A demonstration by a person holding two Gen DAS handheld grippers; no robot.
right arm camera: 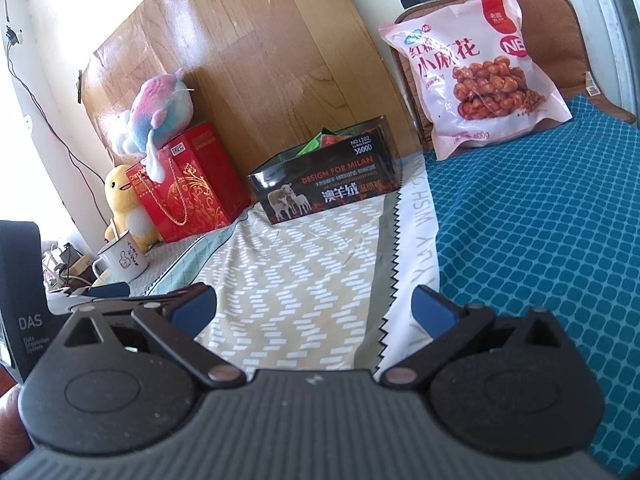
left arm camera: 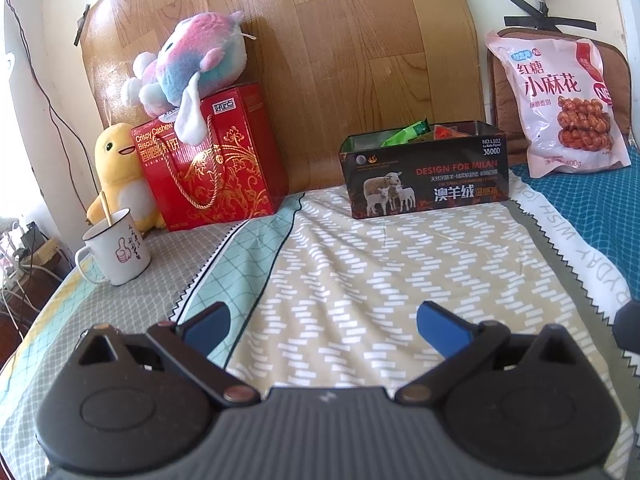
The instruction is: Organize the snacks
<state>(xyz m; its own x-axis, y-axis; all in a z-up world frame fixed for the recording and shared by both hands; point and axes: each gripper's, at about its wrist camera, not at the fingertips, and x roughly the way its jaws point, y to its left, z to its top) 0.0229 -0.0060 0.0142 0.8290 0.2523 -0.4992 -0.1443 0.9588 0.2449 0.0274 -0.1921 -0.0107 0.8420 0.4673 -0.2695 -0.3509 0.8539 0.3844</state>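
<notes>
- Left gripper (left arm camera: pixel 322 322) hovers over the patterned bed sheet (left arm camera: pixel 360 280), blue fingers spread apart, holding nothing.
- Right gripper (right arm camera: pixel 314 312) likewise gapes wide and empty above the sheet.
- Black tin (left arm camera: pixel 424 172) stands ahead by the wooden headboard (left arm camera: pixel 340 60), with snack packets (left arm camera: pixel 408 132) inside.
- Pink snack bag (left arm camera: pixel 560 100) leans upright on a brown cushion (left arm camera: pixel 500 88), right of the tin.
- Red gift box (left arm camera: pixel 216 160) sits left, well apart.

Black ribbed tool (left arm camera: pixel 322 326) with blue fingertips (left arm camera: pixel 438 326).

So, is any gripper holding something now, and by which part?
Nothing is held. The left gripper and the right gripper both have their jaws open over the bed, with only the sheet between them.
</notes>
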